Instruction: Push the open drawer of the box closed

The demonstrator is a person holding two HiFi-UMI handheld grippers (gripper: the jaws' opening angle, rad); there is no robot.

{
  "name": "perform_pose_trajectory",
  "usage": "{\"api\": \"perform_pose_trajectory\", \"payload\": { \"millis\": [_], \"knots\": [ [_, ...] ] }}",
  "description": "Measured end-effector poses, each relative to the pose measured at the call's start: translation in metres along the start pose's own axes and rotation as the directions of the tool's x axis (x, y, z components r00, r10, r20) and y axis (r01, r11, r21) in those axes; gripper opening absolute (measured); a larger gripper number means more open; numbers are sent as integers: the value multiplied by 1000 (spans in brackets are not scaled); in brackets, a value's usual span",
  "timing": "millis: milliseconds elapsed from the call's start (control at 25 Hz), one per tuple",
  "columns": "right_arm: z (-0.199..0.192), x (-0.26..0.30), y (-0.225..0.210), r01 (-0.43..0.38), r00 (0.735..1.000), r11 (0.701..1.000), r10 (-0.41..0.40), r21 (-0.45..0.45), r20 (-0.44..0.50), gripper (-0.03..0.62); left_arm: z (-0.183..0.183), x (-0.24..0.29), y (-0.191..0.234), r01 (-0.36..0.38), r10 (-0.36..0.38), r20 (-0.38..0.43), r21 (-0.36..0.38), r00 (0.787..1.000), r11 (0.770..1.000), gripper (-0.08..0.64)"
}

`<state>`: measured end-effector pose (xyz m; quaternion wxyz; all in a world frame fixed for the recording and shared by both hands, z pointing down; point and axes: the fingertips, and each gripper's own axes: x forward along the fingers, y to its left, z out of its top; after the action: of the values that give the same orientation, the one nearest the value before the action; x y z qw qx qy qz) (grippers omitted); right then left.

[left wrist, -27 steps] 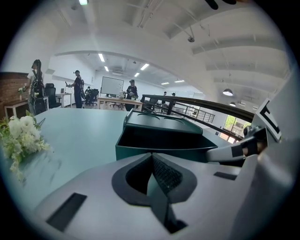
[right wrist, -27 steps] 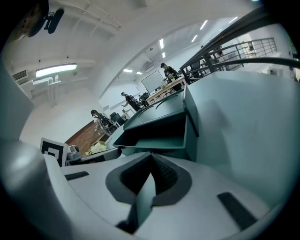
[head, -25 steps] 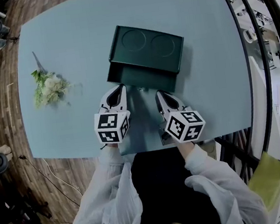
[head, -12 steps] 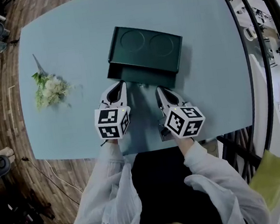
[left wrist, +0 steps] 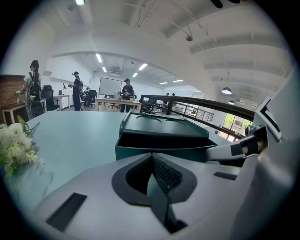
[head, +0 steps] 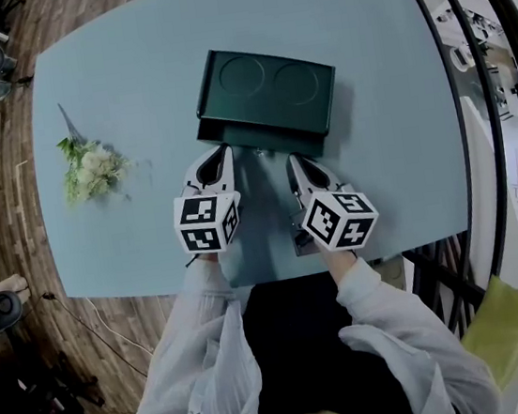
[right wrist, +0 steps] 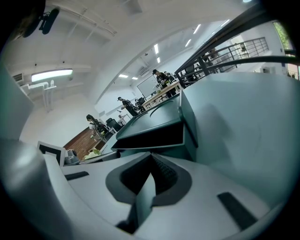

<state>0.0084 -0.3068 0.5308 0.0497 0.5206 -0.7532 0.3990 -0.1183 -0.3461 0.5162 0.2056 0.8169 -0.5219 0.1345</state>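
Dark-green box (head: 267,87) mid-tabletop (head: 127,67), drawer (head: 265,141) ajar at six o'clock.
Left tool (head: 222,149) and right tool (head: 293,161), jaws together, empty, sit at its front; next, a straight shove toward twelve.

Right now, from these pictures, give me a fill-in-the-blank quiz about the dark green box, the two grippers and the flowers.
The dark green rectangular box has ___ round recesses on top. Its drawer stands partly ___. The left gripper and the right gripper both have their jaws ___. In the head view, the small white flower bunch lies on the pale blue table to the box's ___.
Missing words: two; open; shut; left.
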Motion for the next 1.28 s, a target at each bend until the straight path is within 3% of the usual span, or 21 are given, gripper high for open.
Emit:
{"api": "perform_pose_trajectory", "payload": {
  "millis": [1280],
  "knots": [
    [19, 18, -9, 8, 1000, 1000, -9, 9, 30, 6, 10, 27, 5, -2, 2, 14, 2, 1000, 1000, 17]
  ]
}}
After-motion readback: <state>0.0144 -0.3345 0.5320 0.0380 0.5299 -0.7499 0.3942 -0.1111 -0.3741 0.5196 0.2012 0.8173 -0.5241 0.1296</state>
